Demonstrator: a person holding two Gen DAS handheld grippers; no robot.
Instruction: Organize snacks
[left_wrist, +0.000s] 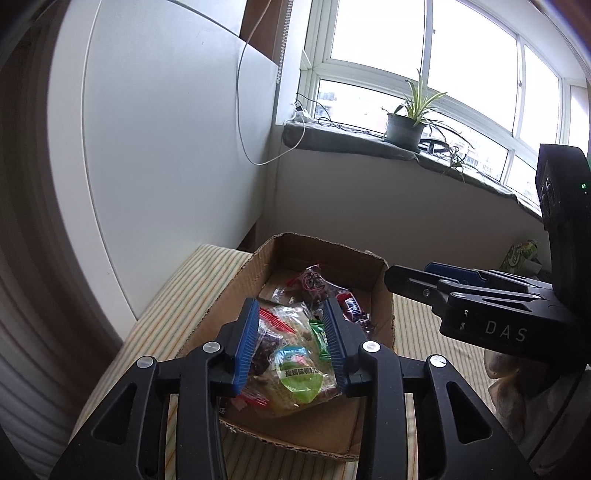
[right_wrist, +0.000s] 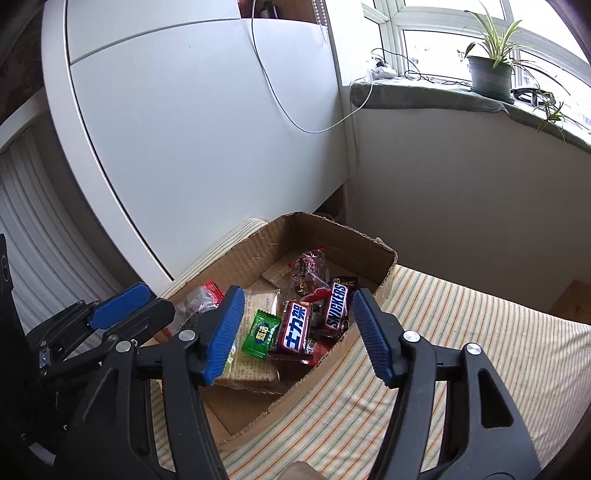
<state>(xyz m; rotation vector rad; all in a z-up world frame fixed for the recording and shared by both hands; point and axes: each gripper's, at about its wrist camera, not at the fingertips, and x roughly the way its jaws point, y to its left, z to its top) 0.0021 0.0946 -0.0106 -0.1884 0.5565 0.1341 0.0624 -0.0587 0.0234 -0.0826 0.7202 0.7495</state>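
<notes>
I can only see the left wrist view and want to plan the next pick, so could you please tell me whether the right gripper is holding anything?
Observer: No. In the right wrist view, the right gripper has its fingers apart above the cardboard box, with nothing clamped.
Operator: Thank you. What are the dark red bars on the box's right side?
Observer: One is a Snickers bar, its name plainly readable; a second bar with white Chinese lettering lies alongside it.
Operator: And the small green packet?
Observer: The green candy lies label up beside that second bar, overlapping a cracker packet.
</notes>
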